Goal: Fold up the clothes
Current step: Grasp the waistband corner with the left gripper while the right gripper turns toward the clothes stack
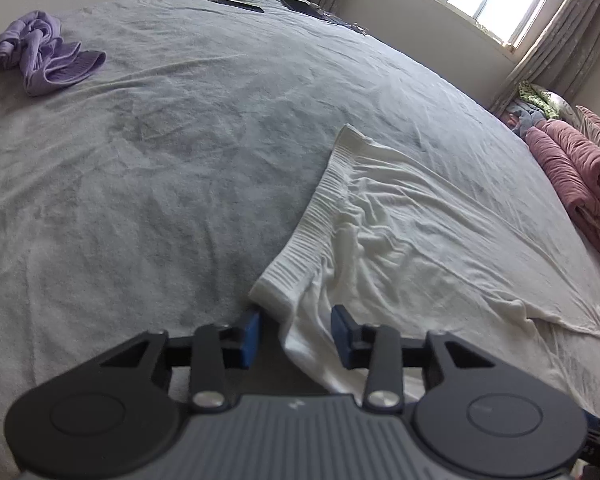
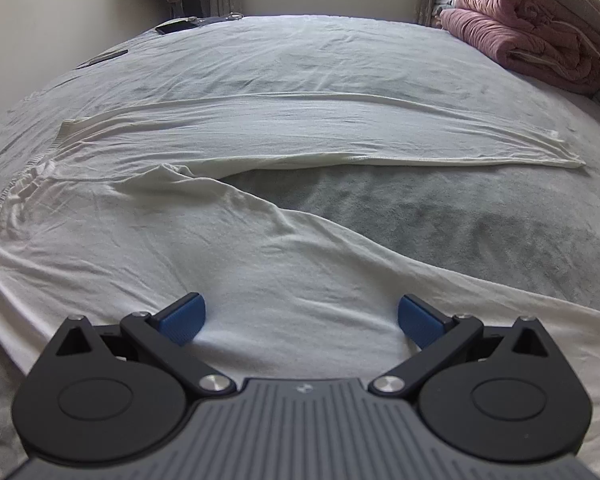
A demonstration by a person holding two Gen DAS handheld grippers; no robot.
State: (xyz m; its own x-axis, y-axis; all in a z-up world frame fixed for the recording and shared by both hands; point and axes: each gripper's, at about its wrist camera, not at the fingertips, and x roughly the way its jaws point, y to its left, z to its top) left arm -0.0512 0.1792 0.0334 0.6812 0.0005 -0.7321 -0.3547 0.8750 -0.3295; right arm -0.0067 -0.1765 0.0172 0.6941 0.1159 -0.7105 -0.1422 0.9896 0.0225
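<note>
Straddling the white trousers' (image 1: 400,216) waistband corner, seemingly unclamped, left gripper (image 1: 296,334) and right gripper (image 2: 300,320) fingers gape apart.

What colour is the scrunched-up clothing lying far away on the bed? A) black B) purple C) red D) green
B. In the left wrist view, the crumpled garment near the far corner of the grey bed cover is light purple, unlike the white trousers spread near the left gripper.
</note>
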